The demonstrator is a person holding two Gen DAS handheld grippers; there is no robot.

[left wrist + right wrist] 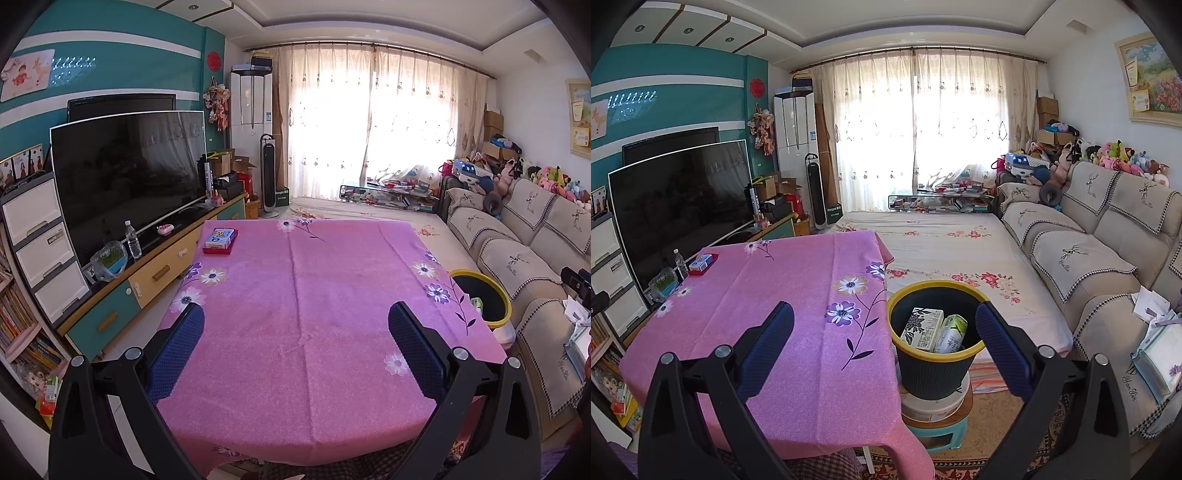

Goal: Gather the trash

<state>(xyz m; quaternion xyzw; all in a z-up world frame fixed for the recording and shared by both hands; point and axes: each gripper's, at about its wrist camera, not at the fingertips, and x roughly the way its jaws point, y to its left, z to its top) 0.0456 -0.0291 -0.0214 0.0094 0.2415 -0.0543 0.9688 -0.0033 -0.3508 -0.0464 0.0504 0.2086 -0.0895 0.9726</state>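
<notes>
Left gripper (295,325): fingers spread wide, released, nothing between them; held above near half of table (295,295), pink flowered cloth bare beneath

Right gripper (884,325): fingers likewise released, empty; poised over right edge of table, right finger (997,343) overlapping rim of bin in view, contact not determinable

Trash bin (934,373): dark body, yellow rim, just beside right edge of table, raised on a round tub (938,406) set atop a small green stool (938,432); upright

Inside bin: white carton with dark floral print (921,328) leaning at left, green-and-white carton (951,332) touching it at right; both tilted, tops toward far wall of bin

In left wrist view bin (506,317) partly hidden behind right edge of table, a green scrap of contents just visible

Far left corner of table: blue box (221,237) lying on a red tray (218,250)

Beyond left edge of table, on TV cabinet (162,269): water bottle (133,240), upright, beside bag of greens (109,260)

Sofa (1089,258) well apart, to right of bin
</notes>
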